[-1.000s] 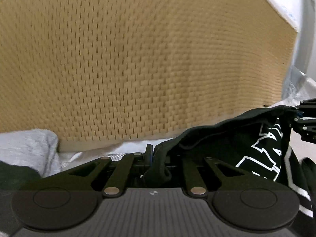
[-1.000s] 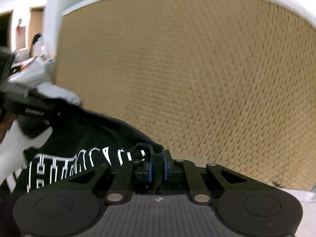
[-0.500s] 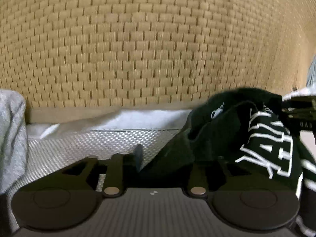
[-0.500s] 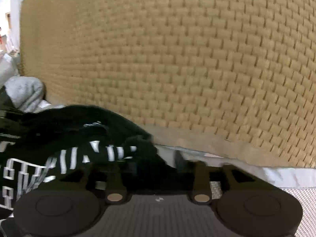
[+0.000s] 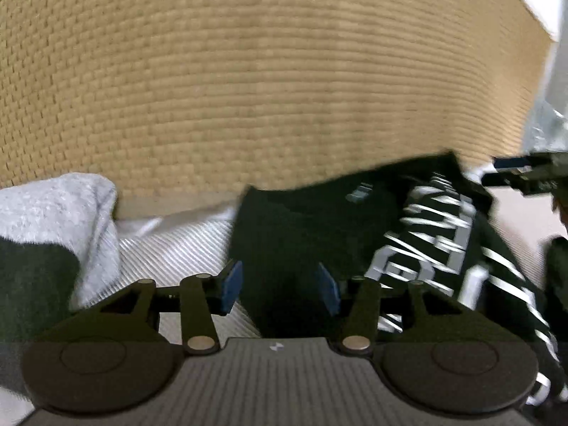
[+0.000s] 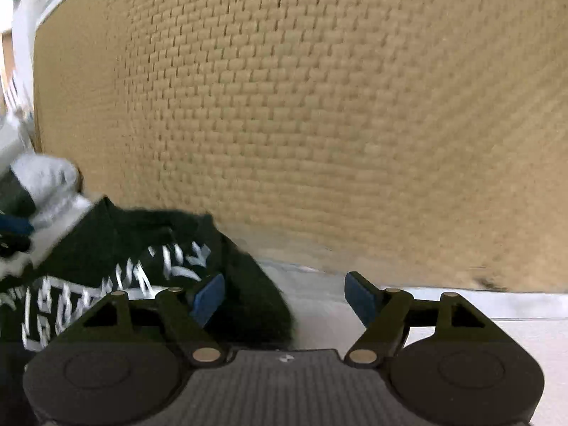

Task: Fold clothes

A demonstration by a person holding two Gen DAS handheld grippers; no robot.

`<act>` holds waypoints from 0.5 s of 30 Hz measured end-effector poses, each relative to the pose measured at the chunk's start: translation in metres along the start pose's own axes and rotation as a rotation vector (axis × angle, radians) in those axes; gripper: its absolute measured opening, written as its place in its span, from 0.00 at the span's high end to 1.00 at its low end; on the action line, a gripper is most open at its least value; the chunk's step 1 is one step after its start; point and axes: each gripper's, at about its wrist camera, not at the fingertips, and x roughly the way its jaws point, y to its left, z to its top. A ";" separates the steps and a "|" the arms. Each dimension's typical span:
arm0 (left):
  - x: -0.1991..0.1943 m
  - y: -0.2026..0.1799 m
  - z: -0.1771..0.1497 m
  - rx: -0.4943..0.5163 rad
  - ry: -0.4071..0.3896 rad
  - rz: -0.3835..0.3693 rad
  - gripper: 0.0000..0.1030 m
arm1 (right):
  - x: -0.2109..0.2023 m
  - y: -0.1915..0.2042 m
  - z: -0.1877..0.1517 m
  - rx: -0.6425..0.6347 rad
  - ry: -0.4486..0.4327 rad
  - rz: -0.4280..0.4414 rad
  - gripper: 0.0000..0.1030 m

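A black garment with white lettering (image 5: 355,234) lies folded on a white textured surface (image 5: 177,245) against a woven tan wall. My left gripper (image 5: 278,285) is open, its blue pads either side of the garment's left edge. My right gripper (image 6: 284,294) is open; the garment (image 6: 117,248) lies by its left pad, with bare white surface between the fingers. The right gripper also shows at the right edge of the left wrist view (image 5: 525,177).
A grey and dark green garment (image 5: 53,220) lies at the left, also seen in the right wrist view (image 6: 42,177). The woven tan wall (image 5: 266,88) stands close behind everything. White bedding (image 6: 479,305) runs along its base.
Both grippers held the black garment shut a second ago, carried it down to the surface, and have now opened and let it go.
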 end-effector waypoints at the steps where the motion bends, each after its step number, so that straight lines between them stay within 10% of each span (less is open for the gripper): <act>1: -0.009 -0.012 -0.006 0.014 0.004 -0.013 0.50 | -0.010 -0.001 -0.006 -0.014 0.021 0.008 0.24; 11: -0.051 -0.105 -0.090 0.167 0.122 -0.128 0.42 | -0.066 0.027 -0.114 -0.232 0.330 0.052 0.30; 15: -0.058 -0.100 -0.122 0.024 0.168 -0.113 0.42 | -0.076 0.036 -0.139 -0.176 0.351 0.037 0.32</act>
